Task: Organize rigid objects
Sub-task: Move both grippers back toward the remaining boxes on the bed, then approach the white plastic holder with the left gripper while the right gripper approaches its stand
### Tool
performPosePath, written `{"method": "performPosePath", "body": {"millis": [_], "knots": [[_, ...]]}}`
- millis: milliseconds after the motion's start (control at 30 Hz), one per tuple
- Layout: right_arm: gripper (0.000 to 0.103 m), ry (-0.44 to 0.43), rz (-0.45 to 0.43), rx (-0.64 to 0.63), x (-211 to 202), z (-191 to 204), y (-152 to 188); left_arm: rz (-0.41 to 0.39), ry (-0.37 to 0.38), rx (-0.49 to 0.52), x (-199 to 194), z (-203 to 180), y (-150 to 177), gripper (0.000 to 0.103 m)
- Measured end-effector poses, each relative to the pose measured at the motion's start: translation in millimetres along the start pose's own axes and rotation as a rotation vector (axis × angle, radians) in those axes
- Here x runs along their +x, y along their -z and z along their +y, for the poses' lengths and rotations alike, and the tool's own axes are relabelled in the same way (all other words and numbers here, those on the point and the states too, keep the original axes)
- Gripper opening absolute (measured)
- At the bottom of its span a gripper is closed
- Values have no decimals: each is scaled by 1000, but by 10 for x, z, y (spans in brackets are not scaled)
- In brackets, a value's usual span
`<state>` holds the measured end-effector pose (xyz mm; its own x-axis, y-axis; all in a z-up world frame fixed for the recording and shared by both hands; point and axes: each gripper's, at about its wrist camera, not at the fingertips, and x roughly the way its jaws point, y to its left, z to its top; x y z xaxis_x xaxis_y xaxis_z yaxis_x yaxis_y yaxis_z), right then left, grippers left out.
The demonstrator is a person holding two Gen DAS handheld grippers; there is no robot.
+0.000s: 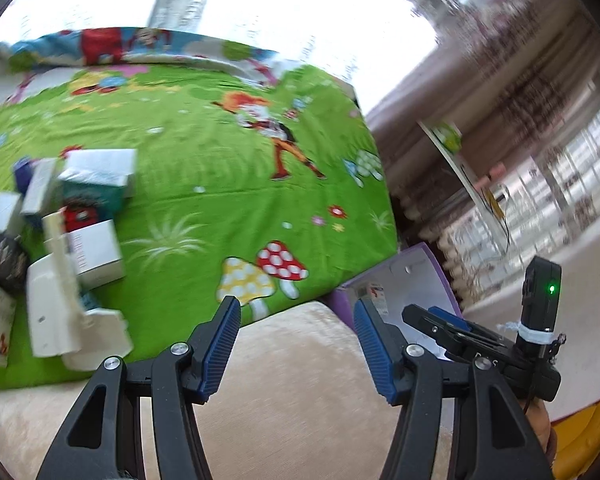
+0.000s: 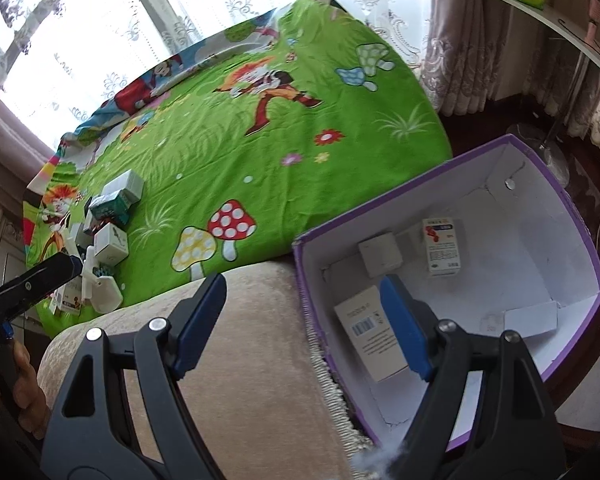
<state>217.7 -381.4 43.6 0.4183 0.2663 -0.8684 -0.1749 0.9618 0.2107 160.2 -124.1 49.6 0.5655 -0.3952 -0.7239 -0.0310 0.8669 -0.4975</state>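
A pile of small boxes [image 1: 80, 216] lies on the green cartoon sheet [image 1: 204, 152] at the left; the same pile [image 2: 108, 236] shows at the left in the right wrist view. A purple box [image 2: 572, 208] with white inside stands beside the bed and holds three small boxes: a white cube [image 2: 380, 254], a red-labelled carton [image 2: 442, 248] and a barcoded carton [image 2: 364, 328]. My left gripper [image 1: 296, 344] is open and empty above the beige blanket. My right gripper [image 2: 304, 320] is open and empty over the purple box's near wall. The right gripper also shows in the left wrist view [image 1: 460, 328].
A beige blanket [image 2: 256, 360] covers the bed's near edge. Lace curtains and a bright window [image 2: 100, 40] stand behind the bed. A white shelf [image 2: 548, 12] with small items is at the far right, over a dark floor.
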Motion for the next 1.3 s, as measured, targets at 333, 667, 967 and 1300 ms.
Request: {"method": "performPosePath", "body": {"millis": [333,667,967,1300], "knots": [[82,-34,32,-96,72,408,21,-54,-78,-75,-424,475,196,60],[82,-61,70,-204,175,781,59,-69,-200,-167,-838,1125,501,60],[82,-93,104,-315,283,1173,90,-3,-211,-220,-788,1462,559,60],[82,-135,164,-453,476,1648,176,138,-147,-244,-370,1609,327,66]]}}
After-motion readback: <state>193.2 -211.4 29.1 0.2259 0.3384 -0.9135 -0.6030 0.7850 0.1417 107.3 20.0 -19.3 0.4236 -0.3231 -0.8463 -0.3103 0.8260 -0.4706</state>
